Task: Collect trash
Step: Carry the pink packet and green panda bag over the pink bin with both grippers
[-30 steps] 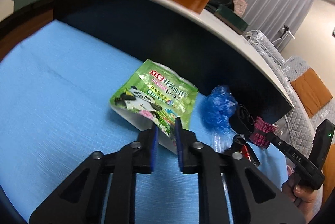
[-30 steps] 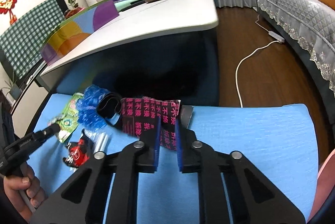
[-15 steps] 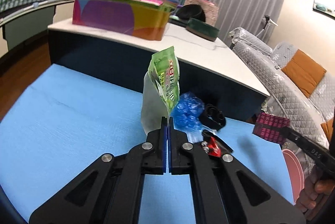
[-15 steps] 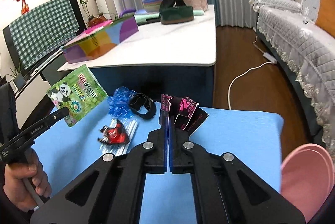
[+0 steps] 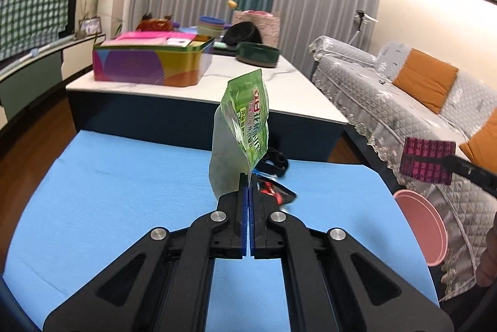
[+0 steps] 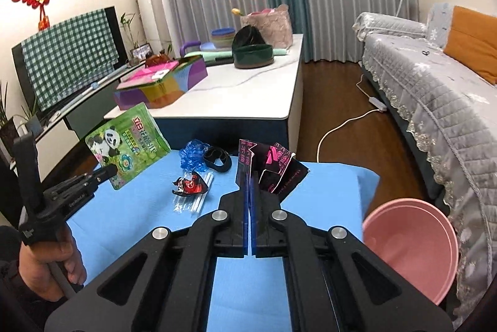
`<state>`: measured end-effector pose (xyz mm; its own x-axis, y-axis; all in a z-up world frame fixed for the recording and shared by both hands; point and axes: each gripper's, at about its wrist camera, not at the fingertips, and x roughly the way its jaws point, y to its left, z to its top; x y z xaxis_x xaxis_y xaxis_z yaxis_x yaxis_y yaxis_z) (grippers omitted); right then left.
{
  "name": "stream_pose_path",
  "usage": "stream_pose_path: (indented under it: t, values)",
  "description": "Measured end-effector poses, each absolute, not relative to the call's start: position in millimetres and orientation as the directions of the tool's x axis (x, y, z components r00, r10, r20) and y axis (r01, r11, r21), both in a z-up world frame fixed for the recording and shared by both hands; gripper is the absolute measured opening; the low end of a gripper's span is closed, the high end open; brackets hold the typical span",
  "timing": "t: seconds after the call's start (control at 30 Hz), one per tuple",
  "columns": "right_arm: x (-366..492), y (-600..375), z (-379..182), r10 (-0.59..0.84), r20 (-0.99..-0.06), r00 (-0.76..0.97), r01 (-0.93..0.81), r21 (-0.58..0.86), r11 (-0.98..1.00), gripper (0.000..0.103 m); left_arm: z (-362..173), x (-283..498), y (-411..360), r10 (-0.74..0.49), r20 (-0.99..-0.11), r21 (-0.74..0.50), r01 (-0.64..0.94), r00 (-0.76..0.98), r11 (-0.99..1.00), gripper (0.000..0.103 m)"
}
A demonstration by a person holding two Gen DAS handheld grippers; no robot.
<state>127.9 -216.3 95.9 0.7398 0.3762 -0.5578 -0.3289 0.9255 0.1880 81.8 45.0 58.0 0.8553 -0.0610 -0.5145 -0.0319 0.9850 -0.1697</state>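
At the middle of the left view, the left gripper (image 5: 249, 176) pinches the green panda bag (image 5: 248, 117) shut tight, up off the blue mat (image 5: 124, 186). The right gripper (image 6: 250, 175) is closed on the black and pink wrapper (image 6: 273, 167). The pink bowl (image 6: 410, 248) sits low right (probably the trash spot). Carry both over slowly, and let go only above the bowl.
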Motion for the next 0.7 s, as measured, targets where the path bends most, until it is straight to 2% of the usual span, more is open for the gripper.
stream_pose_path:
  t: [0.23, 0.7]
  values:
    - [97, -235, 100, 0.376, -0.514, 0.771, -0.303, 0.223, 0.927, 0.001, 64, 65, 30, -0.086, -0.501, -0.151, 0.011, 0.861, 0.988, 0.000]
    - [86, -263, 86, 0.303, -0.512, 0.804, -0.228, 0.206, 0.952, 0.001, 56, 48, -22, -0.184, -0.500, -0.116, 0.145, 0.846, 0.983, 0.000]
